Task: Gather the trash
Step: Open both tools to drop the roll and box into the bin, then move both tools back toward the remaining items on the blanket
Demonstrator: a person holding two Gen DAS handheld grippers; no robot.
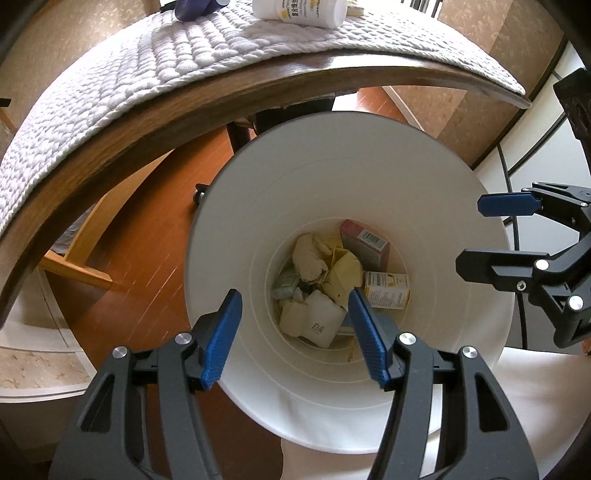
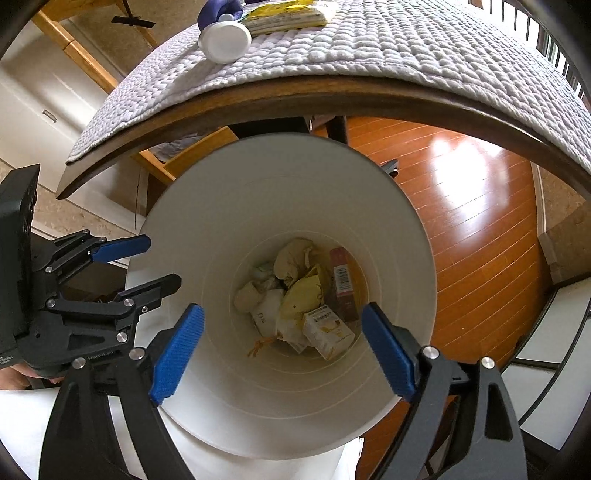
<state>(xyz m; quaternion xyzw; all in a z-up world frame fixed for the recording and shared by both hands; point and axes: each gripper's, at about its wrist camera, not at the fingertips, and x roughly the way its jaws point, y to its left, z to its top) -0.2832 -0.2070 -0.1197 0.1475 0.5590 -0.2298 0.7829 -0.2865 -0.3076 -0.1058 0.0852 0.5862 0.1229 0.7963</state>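
Both claws hung open and empty above the white bin: left claw (image 1: 295,336), then right claw (image 2: 282,350). The bin (image 1: 236,206) already held crumpled paper (image 1: 312,258) and small boxes (image 1: 388,293). On the worktop (image 2: 369,48), a white bottle (image 2: 225,38) and a yellow packet (image 2: 288,14) remained, probably still to collect.

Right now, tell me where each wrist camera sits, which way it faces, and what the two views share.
Left wrist: sits on the left gripper, looks down into the white bin; its own open blue fingers show, the right gripper at the right edge.
Right wrist: sits on the right gripper, looks down into the white bin; its own open fingers show, the left gripper at left.
Shared: the bin, its trash, the table edge, the white bottle.
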